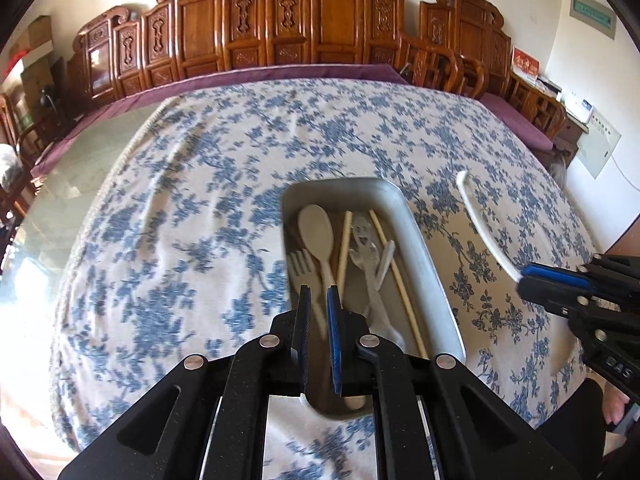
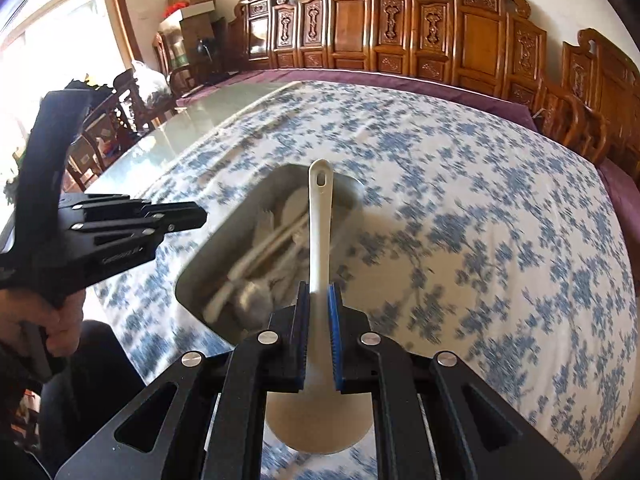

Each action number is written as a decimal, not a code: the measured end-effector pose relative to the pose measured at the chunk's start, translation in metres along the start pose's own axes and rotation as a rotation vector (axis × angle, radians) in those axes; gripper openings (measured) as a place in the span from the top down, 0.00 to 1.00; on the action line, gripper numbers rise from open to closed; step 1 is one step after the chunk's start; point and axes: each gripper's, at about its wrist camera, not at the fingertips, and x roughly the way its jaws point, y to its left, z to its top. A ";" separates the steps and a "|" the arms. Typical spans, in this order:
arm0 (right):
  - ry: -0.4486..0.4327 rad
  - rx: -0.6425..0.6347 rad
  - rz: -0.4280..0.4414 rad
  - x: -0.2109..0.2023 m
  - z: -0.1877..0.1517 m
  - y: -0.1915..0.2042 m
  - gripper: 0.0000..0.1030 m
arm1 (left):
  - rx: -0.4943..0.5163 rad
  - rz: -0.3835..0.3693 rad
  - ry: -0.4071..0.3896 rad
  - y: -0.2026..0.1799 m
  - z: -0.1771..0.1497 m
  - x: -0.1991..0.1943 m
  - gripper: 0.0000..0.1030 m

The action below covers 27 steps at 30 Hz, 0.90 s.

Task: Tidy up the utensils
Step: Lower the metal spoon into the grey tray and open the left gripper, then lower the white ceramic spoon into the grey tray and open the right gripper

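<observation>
A metal tray (image 1: 416, 240) on the blue-flowered tablecloth holds a white spoon (image 1: 318, 236), a white fork (image 1: 302, 266), chopsticks (image 1: 394, 272) and a clear smiley-face utensil (image 1: 366, 252). My left gripper (image 1: 319, 300) hovers over the tray's near end, jaws slightly apart with nothing between them. My right gripper (image 2: 319, 296) is shut on a white ladle (image 2: 320, 216), its handle pointing forward over the tray (image 2: 208, 256) and its bowl (image 2: 320, 420) under the gripper. In the left wrist view the ladle (image 1: 480, 220) sticks out to the right of the tray.
The tablecloth (image 1: 200, 200) covers a glass-topped table (image 1: 80, 160). Carved wooden chairs (image 1: 320, 20) line the far side, with more at the right (image 2: 580, 112). My left gripper also shows at the left of the right wrist view (image 2: 188, 218).
</observation>
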 end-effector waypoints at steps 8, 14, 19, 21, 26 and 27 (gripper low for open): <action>0.000 0.025 0.039 0.022 0.026 0.021 0.89 | -0.014 0.016 -0.032 0.027 -0.003 -0.020 0.88; 0.015 0.079 0.067 0.045 0.041 0.028 0.89 | -0.028 0.021 -0.034 0.041 -0.009 -0.021 0.87; 0.037 0.108 0.068 0.065 0.047 0.031 0.89 | -0.033 0.019 -0.024 0.048 -0.016 -0.017 0.87; 0.050 0.104 0.054 0.074 0.047 0.032 0.89 | -0.036 0.015 -0.021 0.050 -0.019 -0.016 0.87; 0.085 0.113 0.039 0.095 0.042 0.034 0.89 | -0.036 0.010 -0.011 0.052 -0.024 -0.012 0.87; 0.092 0.117 0.036 0.099 0.041 0.035 0.89 | -0.037 0.009 -0.009 0.052 -0.025 -0.011 0.87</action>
